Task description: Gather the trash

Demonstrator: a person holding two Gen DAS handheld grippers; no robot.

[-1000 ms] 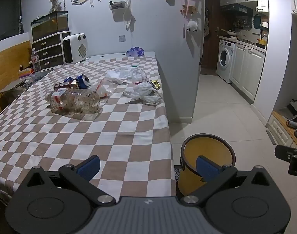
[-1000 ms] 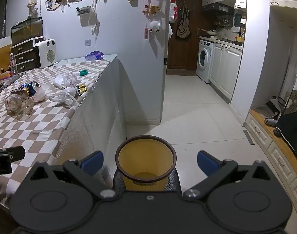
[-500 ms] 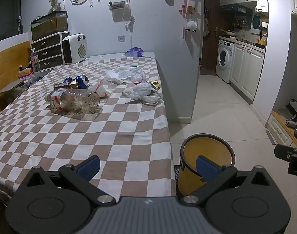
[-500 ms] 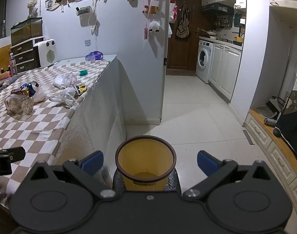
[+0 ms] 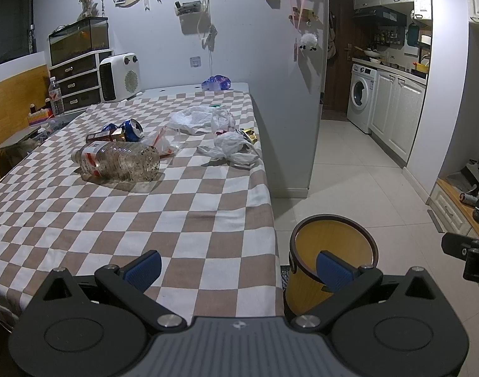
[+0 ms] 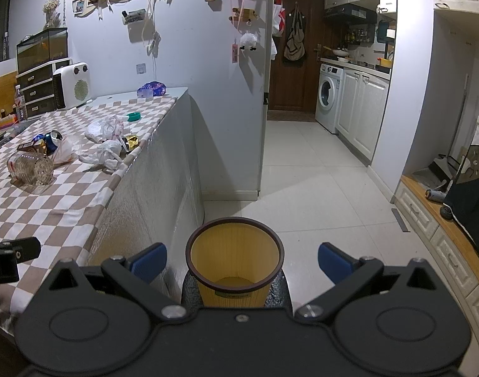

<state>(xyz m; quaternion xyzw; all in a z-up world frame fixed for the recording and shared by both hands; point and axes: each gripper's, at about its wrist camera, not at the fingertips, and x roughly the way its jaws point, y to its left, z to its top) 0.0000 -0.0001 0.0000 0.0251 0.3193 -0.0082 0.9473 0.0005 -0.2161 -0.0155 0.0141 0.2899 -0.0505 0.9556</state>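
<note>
With both the left gripper (image 5: 237,265) and the right gripper (image 6: 242,259) hanging wide apart and holding nothing, the left one should be reaching slowly for the big plastic bottle (image 5: 117,159) lying on the checkered table (image 5: 182,207), then dropping it into the yellow bin (image 6: 235,270) on the floor beside the table.

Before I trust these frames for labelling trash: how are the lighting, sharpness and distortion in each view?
Left wrist view: dim bluish light, a soft shadow under the clear plastic bottle, strong fisheye bending at the edges. Right wrist view: same dimness, the yellow round bin sharp, walls bowed.
</note>
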